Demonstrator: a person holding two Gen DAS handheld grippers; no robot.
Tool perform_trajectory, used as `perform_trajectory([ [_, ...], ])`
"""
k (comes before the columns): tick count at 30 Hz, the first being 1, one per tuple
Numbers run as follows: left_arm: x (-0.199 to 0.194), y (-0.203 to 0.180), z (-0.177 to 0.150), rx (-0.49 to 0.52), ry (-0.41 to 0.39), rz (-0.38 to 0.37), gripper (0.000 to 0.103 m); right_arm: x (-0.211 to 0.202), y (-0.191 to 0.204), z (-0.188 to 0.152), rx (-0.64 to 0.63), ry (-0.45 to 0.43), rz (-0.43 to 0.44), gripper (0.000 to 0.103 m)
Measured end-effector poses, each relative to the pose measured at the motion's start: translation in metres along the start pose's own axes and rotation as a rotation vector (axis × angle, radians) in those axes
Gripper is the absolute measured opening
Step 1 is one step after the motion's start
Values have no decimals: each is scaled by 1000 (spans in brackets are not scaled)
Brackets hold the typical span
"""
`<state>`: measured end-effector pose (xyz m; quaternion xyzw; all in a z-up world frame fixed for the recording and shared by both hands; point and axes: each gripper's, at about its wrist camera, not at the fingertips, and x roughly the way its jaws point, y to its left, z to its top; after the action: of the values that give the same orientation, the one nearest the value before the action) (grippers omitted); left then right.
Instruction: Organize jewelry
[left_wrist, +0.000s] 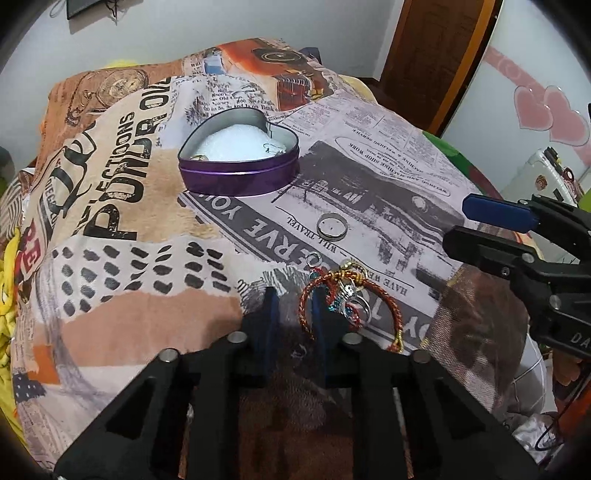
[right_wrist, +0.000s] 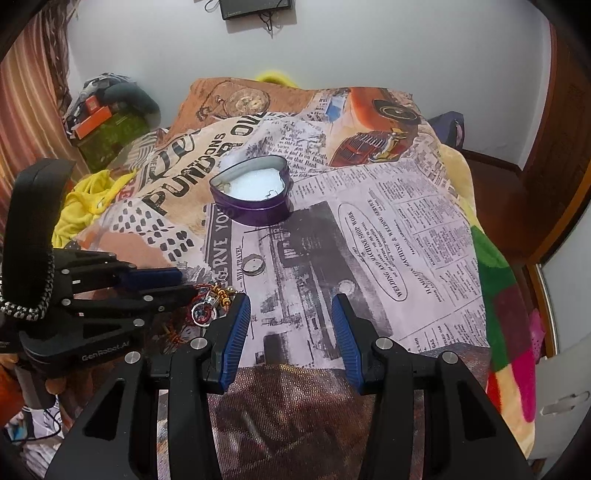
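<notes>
Left gripper (left_wrist: 293, 314) closing around bracelet (left_wrist: 347, 306), right gripper (right_wrist: 291, 328) released; next, carry to nearby tin (left_wrist: 240, 173).

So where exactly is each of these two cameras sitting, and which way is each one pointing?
Left wrist view: sits on the left gripper, looking forward and down along its fingers at the red braided bracelet on the printed blanket; the right gripper shows at the right edge.
Right wrist view: sits on the right gripper, looking down over bare blanket; the left gripper shows at left.
Shared: the purple heart-shaped tin, the silver ring, the bracelet and the blanket.
</notes>
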<state>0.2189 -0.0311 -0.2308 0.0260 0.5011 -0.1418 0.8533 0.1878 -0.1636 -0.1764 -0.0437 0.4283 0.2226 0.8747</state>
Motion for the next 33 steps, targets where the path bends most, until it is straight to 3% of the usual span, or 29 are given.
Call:
perform_trajectory([
  [4,0,2,0,3,-10,6,2,4,0,1,1,8,3,42],
  [12,-25,16,4,-38,-77,-27,1,14,2,10,-6,13,14,42],
  [27,-59,43,14,-88,-208,10,1,58,19,25,-51,83,60,41],
  [31,-59,48,14,-97,-216,10,1,67,27,24,-85,102,51,31],
  [33,-58,49,14,-100,-217,12,1,68,31,24,-107,103,38,20],
])
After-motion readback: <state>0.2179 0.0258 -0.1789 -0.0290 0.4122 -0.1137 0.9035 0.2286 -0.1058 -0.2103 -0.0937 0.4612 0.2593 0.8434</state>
